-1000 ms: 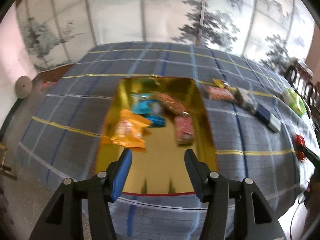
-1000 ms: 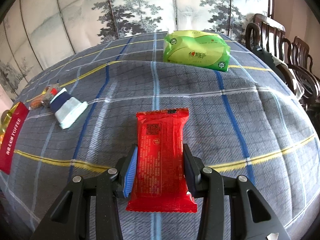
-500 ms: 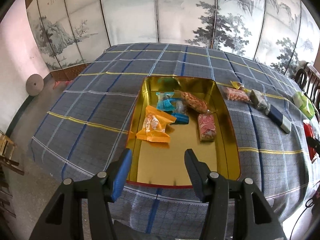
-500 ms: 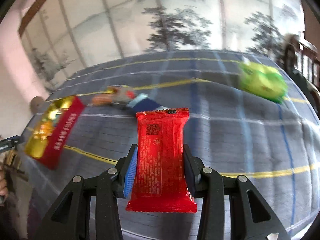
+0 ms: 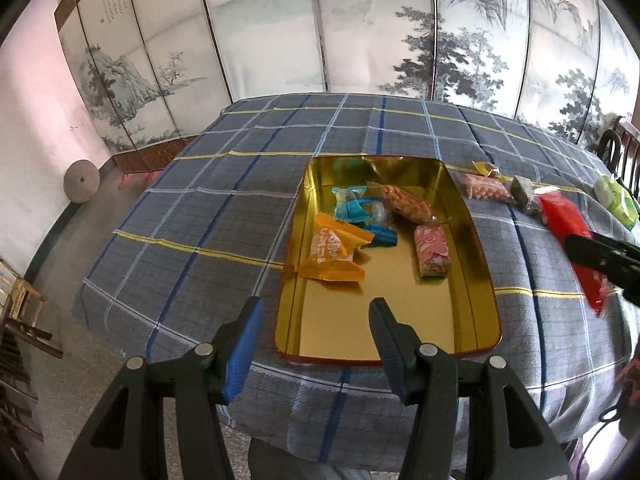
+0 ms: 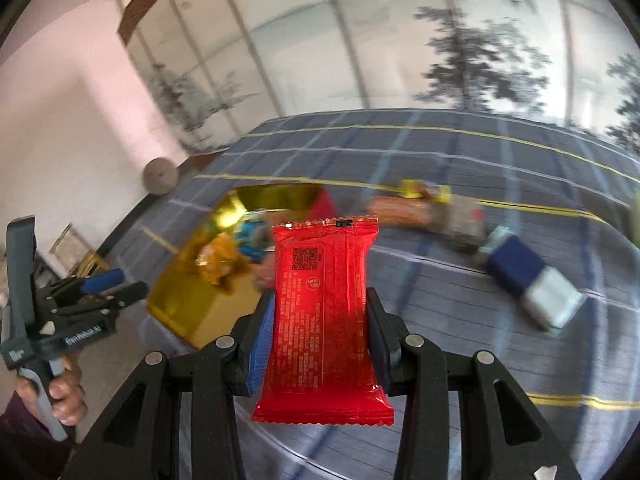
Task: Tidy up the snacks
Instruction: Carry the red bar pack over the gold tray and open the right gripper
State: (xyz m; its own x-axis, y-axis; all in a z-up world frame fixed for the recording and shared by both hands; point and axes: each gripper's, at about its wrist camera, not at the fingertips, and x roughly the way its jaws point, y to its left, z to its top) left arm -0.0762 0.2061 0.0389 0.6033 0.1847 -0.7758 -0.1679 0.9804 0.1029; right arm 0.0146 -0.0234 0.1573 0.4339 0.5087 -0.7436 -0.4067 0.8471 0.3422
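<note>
Two grippers over the desk (image 5: 192,216): right gripper (image 6: 320,322) fingers clamp a red snack packet (image 6: 322,312); left gripper (image 5: 316,334) fingers stand apart, empty, gold tray (image 5: 400,336) just ahead.

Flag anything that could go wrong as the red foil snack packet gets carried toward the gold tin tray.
The right gripper pinches the red foil snack packet only by its side edges, so the slick wrapper might slip during transit. The gold tin tray already holds an orange packet and a pink packet; a careless drop could land on them.

Painted folding screen (image 5: 320,40), pink wall (image 5: 36,128)
</note>
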